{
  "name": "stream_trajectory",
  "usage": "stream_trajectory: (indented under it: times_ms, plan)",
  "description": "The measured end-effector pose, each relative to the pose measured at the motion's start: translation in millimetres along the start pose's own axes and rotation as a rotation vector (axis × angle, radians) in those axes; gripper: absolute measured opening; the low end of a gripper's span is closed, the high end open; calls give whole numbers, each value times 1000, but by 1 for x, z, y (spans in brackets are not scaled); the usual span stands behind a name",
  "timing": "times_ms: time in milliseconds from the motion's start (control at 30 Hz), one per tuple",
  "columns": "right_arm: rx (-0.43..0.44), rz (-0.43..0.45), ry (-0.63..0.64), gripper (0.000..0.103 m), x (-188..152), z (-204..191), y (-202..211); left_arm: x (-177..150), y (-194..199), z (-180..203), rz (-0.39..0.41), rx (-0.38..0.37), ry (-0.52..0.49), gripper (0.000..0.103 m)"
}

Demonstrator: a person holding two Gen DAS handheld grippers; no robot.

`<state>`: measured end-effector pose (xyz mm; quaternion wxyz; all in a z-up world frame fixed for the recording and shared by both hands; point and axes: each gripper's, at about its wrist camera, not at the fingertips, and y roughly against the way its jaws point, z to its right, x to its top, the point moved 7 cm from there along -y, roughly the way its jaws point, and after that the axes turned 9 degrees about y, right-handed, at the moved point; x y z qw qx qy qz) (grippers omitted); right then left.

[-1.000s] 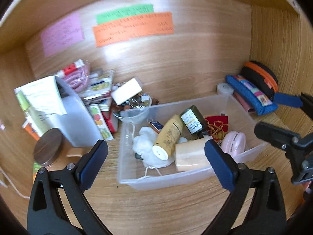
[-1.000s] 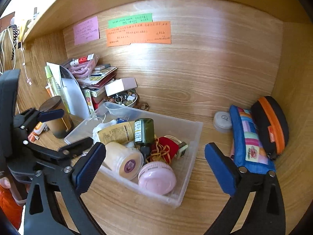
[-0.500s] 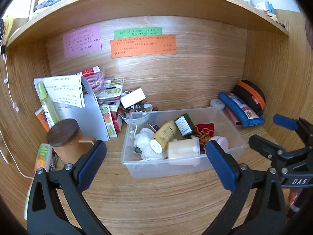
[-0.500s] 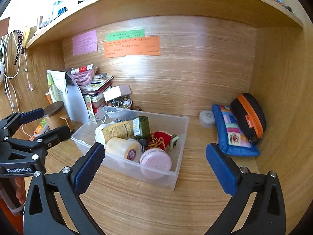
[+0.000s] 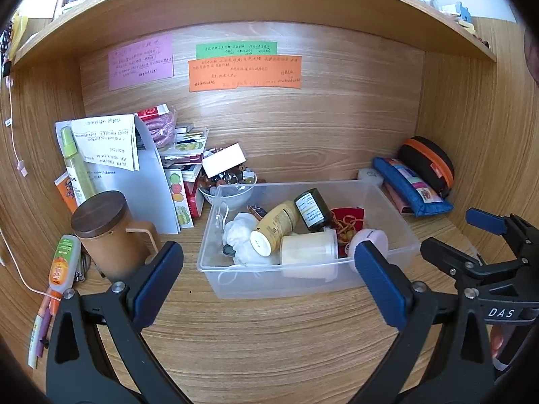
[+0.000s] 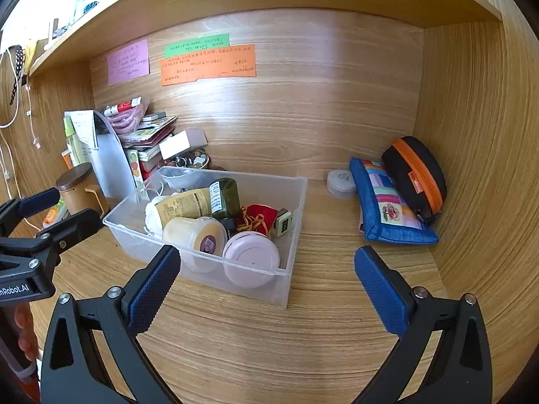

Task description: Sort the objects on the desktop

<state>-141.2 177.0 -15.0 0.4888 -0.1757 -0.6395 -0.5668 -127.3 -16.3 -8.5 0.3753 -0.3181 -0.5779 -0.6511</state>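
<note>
On the wooden desk [image 5: 269, 336], inside the shelf alcove, a clear plastic bin [image 5: 303, 279] holds a yellow bottle [image 5: 274, 227], a dark green bottle [image 5: 311, 208], a cream jar [image 5: 308, 249], a pink round case [image 6: 251, 256] and a red pouch [image 6: 259, 213]. The left gripper [image 5: 269, 279] and right gripper [image 6: 266, 282] hover in front of the bin, jaws spread, holding nothing. A blue pencil case [image 6: 387, 208] lies near the right wall, well apart from the bin.

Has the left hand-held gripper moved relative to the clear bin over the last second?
Yes. The left hand-held gripper has backed away from the clear bin, which now looks smaller and shows more desk in front.
</note>
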Motion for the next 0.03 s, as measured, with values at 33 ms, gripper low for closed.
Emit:
stream_trajectory:
  times_ms: [33]
  plan:
    - [3, -2, -2, 103, 0, 0, -1, 0, -1, 1, -3, -3, -2, 103]
